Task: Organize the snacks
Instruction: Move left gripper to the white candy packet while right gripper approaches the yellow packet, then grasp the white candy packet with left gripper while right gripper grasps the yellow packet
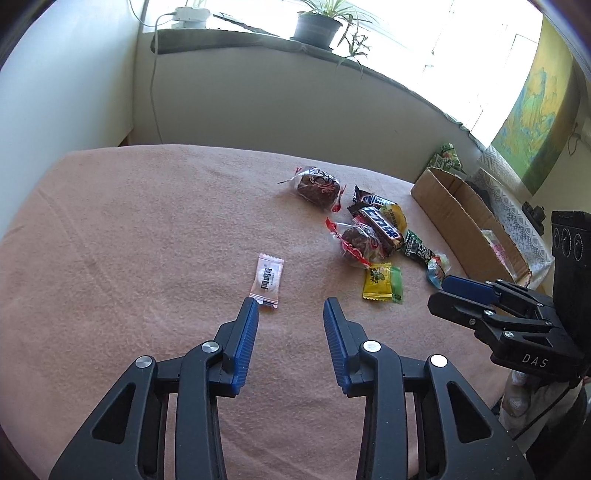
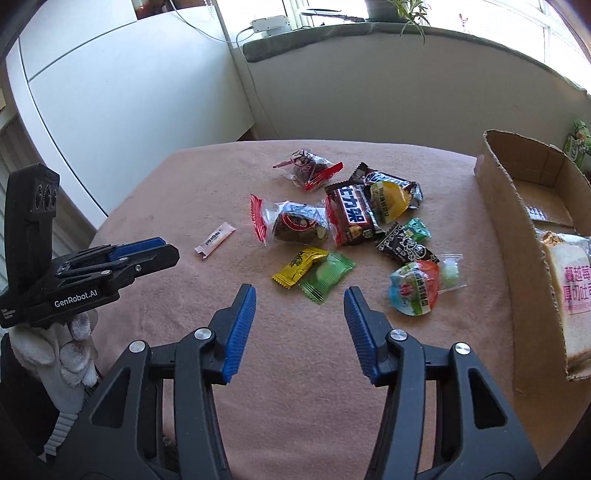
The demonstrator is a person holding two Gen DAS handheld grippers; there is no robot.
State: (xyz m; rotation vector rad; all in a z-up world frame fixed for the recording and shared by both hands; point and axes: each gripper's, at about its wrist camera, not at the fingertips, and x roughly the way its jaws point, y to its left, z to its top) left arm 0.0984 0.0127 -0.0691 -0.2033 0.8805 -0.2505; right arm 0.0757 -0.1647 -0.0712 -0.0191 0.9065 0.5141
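Potted plant (image 1: 318, 23) on windowsill (image 1: 229, 38)

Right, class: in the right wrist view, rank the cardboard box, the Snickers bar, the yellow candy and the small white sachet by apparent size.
1. cardboard box, though it is nearer the camera
2. Snickers bar
3. yellow candy
4. small white sachet

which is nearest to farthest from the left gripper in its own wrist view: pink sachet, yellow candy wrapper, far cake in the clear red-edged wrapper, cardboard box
1. Small pink sachet, just off the left gripper, by its left fingertip.
2. Yellow candy wrapper, ahead to the right.
3. Dark cake in clear red-edged wrapper, well ahead.
4. Brown cardboard box, at the cloth's right edge; its far end lies farthest.
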